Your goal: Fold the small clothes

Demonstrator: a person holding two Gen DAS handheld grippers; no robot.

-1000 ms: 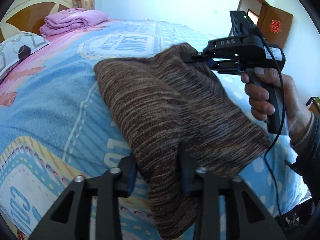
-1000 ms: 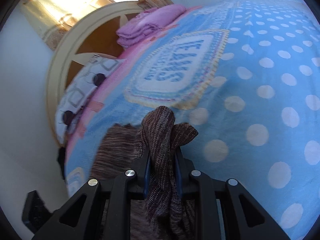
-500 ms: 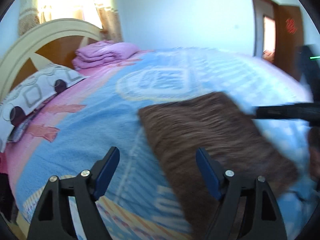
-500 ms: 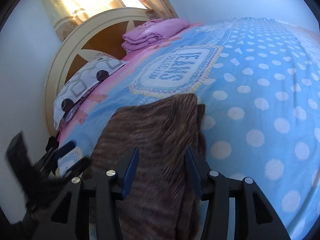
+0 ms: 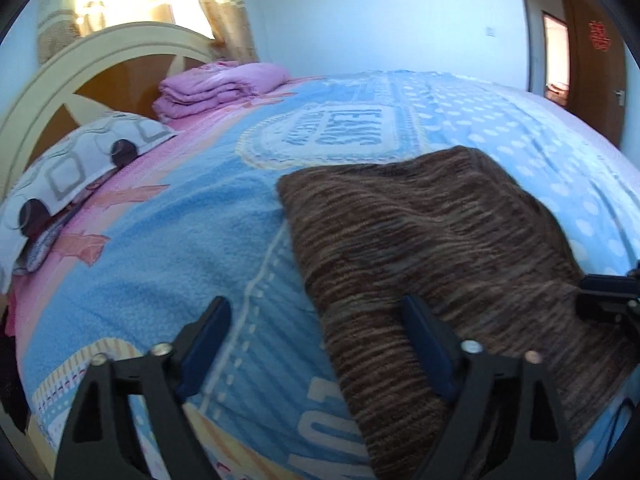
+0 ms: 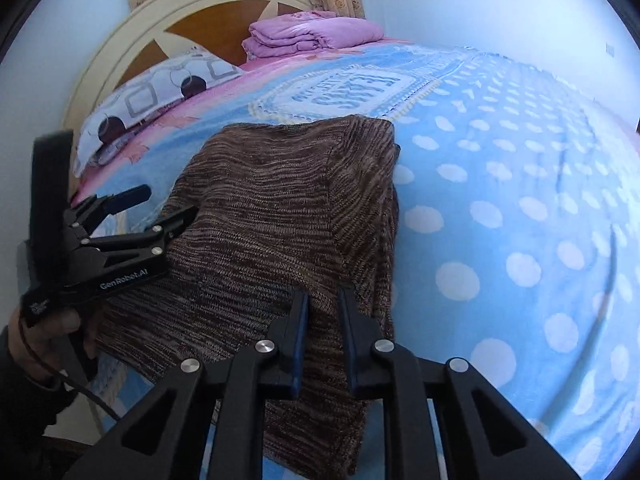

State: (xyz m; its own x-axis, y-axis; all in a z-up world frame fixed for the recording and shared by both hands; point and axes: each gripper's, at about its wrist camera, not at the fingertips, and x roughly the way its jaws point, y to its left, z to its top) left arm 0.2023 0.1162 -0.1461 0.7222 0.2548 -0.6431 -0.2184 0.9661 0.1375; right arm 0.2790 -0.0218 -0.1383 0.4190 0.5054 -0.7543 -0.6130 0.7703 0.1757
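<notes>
— Start at the left. Where was the left gripper [image 5: 314, 308]?

— Over the near left edge of the brown knitted garment [image 5: 432, 232], angled down at the bed. Its jaws had just been opening and stood wide, released. One finger hung over the bare blue bedspread [image 5: 160, 240], the other over the knit, and neither pressed the cloth.

— And the garment itself?

— It lay flat on the bedspread, already doubled over. Its long axis ran away from both sets of fingers toward the headboard [image 6: 208, 12].

— And on the right?

— The right gripper [image 6: 324, 296] was over the near right part of the knit, also tilted down. Its jaws had just been closing and were almost together, with a narrow gap. I saw no cloth pinched in it.

— Which hand was nearer for the next fold?

— I judged them about equal, one at each near corner. Each would have to reach forward along the garment's length.
</notes>
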